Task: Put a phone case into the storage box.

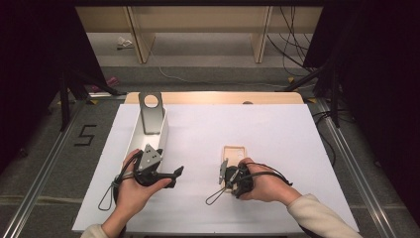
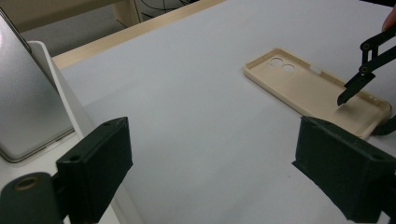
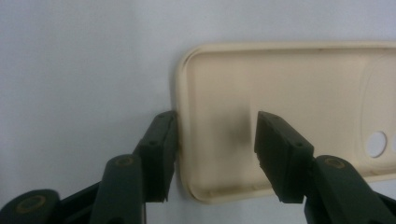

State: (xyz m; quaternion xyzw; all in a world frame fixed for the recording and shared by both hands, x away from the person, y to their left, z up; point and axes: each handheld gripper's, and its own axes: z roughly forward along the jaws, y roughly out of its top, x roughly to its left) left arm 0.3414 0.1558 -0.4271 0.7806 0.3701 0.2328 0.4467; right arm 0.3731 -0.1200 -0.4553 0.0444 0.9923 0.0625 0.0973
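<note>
My right gripper point(image 3: 212, 149) — jaws part open, straddling the case point(image 3: 289, 116) wall, one outside, one inside; nothing clamped. Case lies flat on the sheet point(image 1: 277, 134), hollow up. Close squarely, near the corner. Left gripper point(image 2: 210, 172) — wide open, empty, beside the tray point(image 1: 166, 131).

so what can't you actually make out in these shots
- Near end of the phone case, high view: covered by the right gripper and hand.
- Whether the right gripper pinches the case rim, right gripper view: one jaw sits outside it, one inside; contact unclear.
- Camera end of the case, right gripper view: cut off by the frame edge.
- Phone in the white tray, left gripper view: cut off at the left edge.
</note>
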